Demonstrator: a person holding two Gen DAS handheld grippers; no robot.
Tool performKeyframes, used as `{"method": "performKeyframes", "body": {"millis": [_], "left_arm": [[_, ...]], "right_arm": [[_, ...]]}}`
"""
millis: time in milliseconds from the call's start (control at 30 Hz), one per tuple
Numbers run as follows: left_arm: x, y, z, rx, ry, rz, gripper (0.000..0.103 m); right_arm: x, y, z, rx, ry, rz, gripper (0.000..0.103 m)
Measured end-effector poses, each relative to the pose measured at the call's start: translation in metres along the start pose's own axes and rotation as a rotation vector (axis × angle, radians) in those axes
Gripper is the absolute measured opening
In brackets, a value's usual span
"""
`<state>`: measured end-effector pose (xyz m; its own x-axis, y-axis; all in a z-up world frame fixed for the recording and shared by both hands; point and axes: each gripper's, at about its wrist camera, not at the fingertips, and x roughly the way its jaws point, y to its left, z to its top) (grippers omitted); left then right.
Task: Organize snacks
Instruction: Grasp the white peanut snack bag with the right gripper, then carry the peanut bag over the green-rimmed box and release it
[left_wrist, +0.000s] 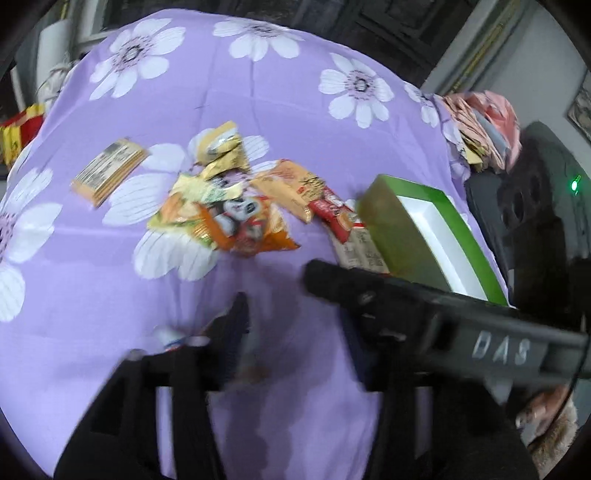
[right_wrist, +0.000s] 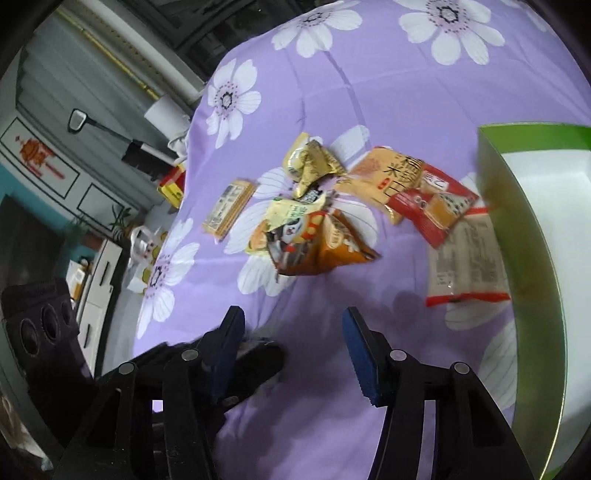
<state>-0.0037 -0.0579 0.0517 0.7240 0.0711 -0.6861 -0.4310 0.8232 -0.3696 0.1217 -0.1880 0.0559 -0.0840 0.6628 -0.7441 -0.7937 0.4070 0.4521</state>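
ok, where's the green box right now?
Green box sits at the right edge of both wrist views on the purple floral cloth, open side up, touching the red-and-white snack packet.

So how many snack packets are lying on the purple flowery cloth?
About 6: flat yellow one alone left, gold one, panda bag, orange one, red ones by the box; overlaps may hide more.

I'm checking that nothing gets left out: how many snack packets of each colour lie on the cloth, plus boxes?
Yellow or tan packets: 3
Orange bag: 1
Yellow-green bag: 1
Red packet: 1
White packet with red ends: 1
Green box: 1
Total: 8
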Motion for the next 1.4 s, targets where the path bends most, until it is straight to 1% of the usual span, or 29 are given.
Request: {"method": "performKeyframes", "body": {"millis": [100, 133, 167, 200, 233, 300, 333, 400, 500, 567, 767, 833, 867, 933, 967, 1000, 1033, 1067, 1133, 1167, 1267, 1400], "left_arm": [[-0.011, 0.012, -0.006, -0.042, -0.022, 0.026, 0.069], [-0.014, 0.018, -0.009, -0.061, -0.026, 0.037, 0.074], [-0.016, 0.022, -0.011, -0.081, -0.028, 0.056, 0.077], [-0.020, 0.028, -0.013, -0.106, -0.031, 0.076, 0.082], [-0.022, 0.033, -0.015, -0.118, -0.032, 0.085, 0.083], [-0.025, 0.043, -0.022, -0.134, -0.027, 0.111, 0.083], [-0.026, 0.047, -0.028, -0.147, -0.017, 0.126, 0.083], [-0.026, 0.055, -0.038, -0.185, 0.009, 0.132, 0.083], [-0.022, 0.061, -0.048, -0.245, 0.052, 0.097, 0.083], [-0.020, 0.059, -0.052, -0.269, 0.084, 0.093, 0.083], [-0.011, 0.046, -0.058, -0.269, 0.115, 0.079, 0.083], [-0.006, 0.043, -0.060, -0.266, 0.122, 0.080, 0.083], [-0.003, 0.043, -0.060, -0.264, 0.122, 0.082, 0.082], [-0.002, 0.040, -0.061, -0.246, 0.110, 0.101, 0.082], [-0.002, 0.039, -0.061, -0.235, 0.103, 0.103, 0.081], [-0.001, 0.037, -0.061, -0.228, 0.100, 0.104, 0.078], [0.000, 0.036, -0.061, -0.221, 0.098, 0.100, 0.071], [0.001, 0.036, -0.061, -0.216, 0.094, 0.093, 0.068], [0.003, 0.033, -0.061, -0.212, 0.092, 0.060, 0.052], [0.004, 0.031, -0.061, -0.211, 0.093, 0.041, 0.049], [0.002, 0.019, -0.056, -0.178, 0.076, 0.067, 0.048], [-0.012, -0.005, -0.041, -0.109, 0.021, 0.071, 0.048]], "right_arm": [[0.002, -0.003, 0.001, 0.013, -0.001, -0.008, 0.065], [0.002, 0.000, -0.001, 0.004, 0.002, -0.011, 0.068], [0.003, 0.001, -0.002, -0.011, 0.008, -0.011, 0.071], [0.004, 0.003, -0.004, -0.024, 0.012, -0.010, 0.077], [0.004, 0.005, -0.006, -0.034, 0.012, -0.005, 0.081], [0.006, 0.007, -0.008, -0.029, 0.019, 0.013, 0.084], [0.009, 0.007, -0.010, -0.021, 0.031, 0.028, 0.084], [0.015, 0.009, -0.013, -0.009, 0.066, 0.052, 0.084], [0.024, 0.014, -0.019, -0.028, 0.112, 0.083, 0.084], [0.030, 0.018, -0.022, -0.037, 0.120, 0.085, 0.084], [0.050, 0.023, -0.029, -0.045, 0.163, 0.097, 0.083], [0.057, 0.023, -0.030, -0.041, 0.175, 0.106, 0.080], [0.059, 0.023, -0.030, -0.047, 0.184, 0.120, 0.078], [0.066, 0.023, -0.032, -0.050, 0.204, 0.132, 0.069], [0.069, 0.023, -0.033, -0.051, 0.209, 0.132, 0.067], [0.072, 0.023, -0.034, -0.052, 0.214, 0.131, 0.063], [0.075, 0.022, -0.035, -0.051, 0.219, 0.141, 0.057], [0.077, 0.022, -0.036, -0.050, 0.221, 0.150, 0.057], [0.077, 0.024, -0.037, -0.065, 0.208, 0.157, 0.056], [0.076, 0.026, -0.038, -0.078, 0.200, 0.155, 0.056], [0.067, 0.030, -0.037, -0.106, 0.153, 0.126, 0.055], [0.041, 0.032, -0.028, -0.121, 0.078, 0.131, 0.055]]}}
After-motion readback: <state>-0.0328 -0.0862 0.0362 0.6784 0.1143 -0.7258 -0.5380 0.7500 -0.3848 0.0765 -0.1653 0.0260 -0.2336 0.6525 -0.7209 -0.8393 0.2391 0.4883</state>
